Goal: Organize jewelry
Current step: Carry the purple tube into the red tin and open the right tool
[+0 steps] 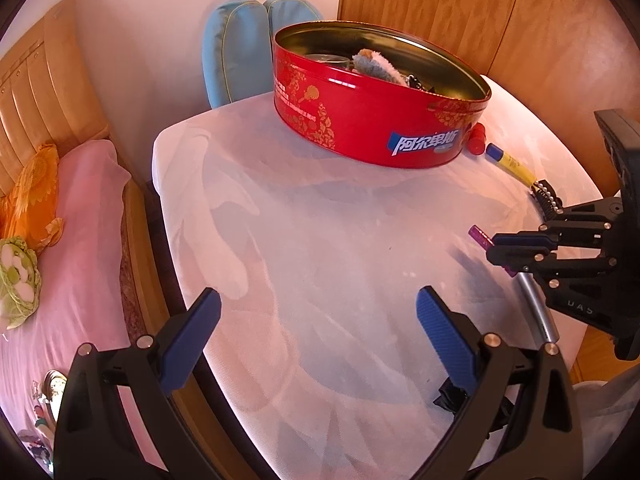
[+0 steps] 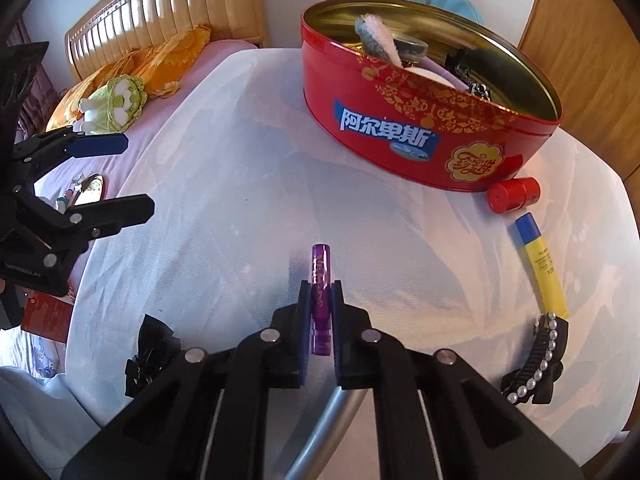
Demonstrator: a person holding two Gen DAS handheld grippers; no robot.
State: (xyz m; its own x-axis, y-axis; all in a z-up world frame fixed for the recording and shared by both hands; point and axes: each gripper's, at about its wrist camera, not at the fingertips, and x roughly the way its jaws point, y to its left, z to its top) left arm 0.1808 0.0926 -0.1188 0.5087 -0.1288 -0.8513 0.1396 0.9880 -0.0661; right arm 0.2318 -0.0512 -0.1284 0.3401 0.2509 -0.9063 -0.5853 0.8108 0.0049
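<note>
Purple hair clip (image 2: 321, 300) clamped in right tongs (image 2: 320, 292), left tongs (image 1: 316, 328) spread empty, red tin (image 2: 400, 128) reading 阿尔卑斯

Glossy red metal tin (image 2: 400, 120); matt white cloth (image 2: 240, 220); translucent purple clip (image 2: 321, 276).

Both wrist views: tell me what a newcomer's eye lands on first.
The big red tin stands open at the far side of the white-covered table, odds and ends inside. Nearer, the right tool is shut on a purple clip. The left tool hangs open over bare cloth.
</note>
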